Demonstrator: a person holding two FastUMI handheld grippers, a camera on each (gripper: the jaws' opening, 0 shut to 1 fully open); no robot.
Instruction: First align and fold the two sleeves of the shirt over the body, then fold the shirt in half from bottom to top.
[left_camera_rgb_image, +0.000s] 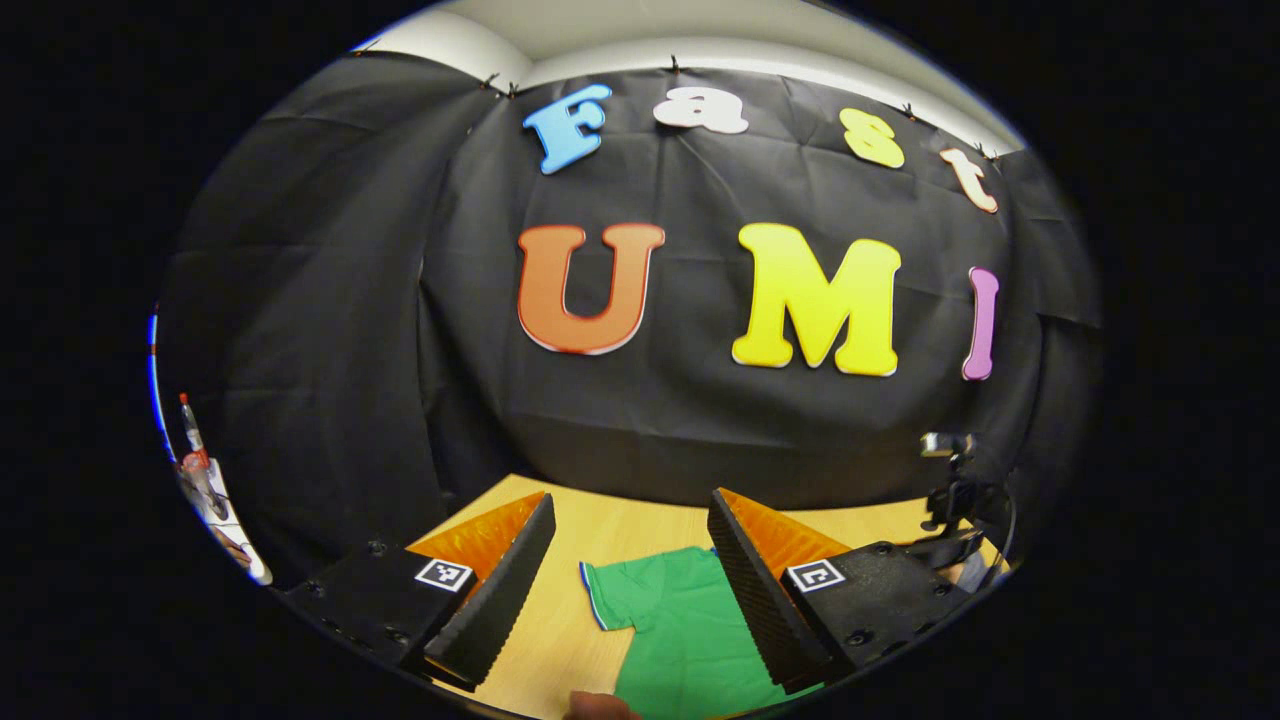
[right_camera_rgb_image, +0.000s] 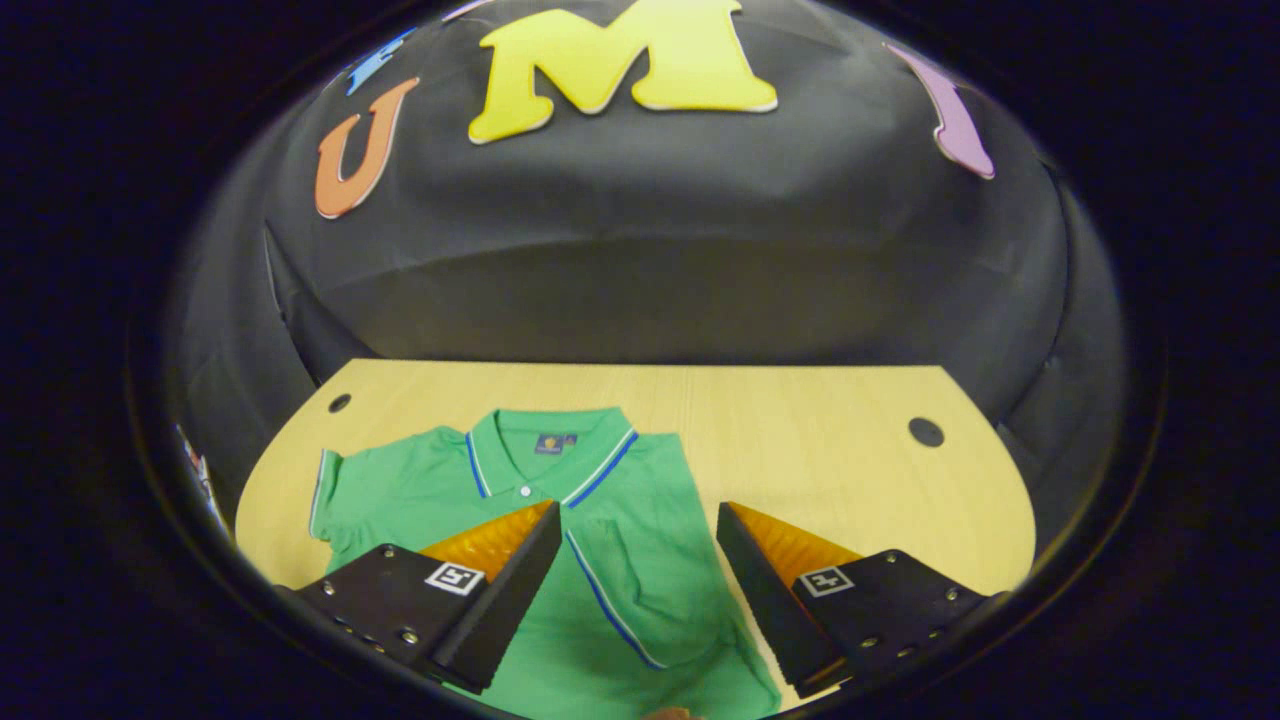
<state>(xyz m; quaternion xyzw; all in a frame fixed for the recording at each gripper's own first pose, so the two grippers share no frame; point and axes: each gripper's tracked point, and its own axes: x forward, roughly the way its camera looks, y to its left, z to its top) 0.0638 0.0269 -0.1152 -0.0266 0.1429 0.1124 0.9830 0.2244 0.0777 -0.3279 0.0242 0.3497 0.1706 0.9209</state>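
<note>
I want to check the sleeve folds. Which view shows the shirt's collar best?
The right gripper view: the collar lies in plain sight on the green shirt, between the open fingers. The left gripper view shows one sleeve and part of the body.

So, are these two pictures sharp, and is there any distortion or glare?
Left gripper view: sharp, the wooden table edge bent by the fisheye. Right gripper view: green polo shirt clear and evenly lit, no glare, table curved, edges dim.
</note>
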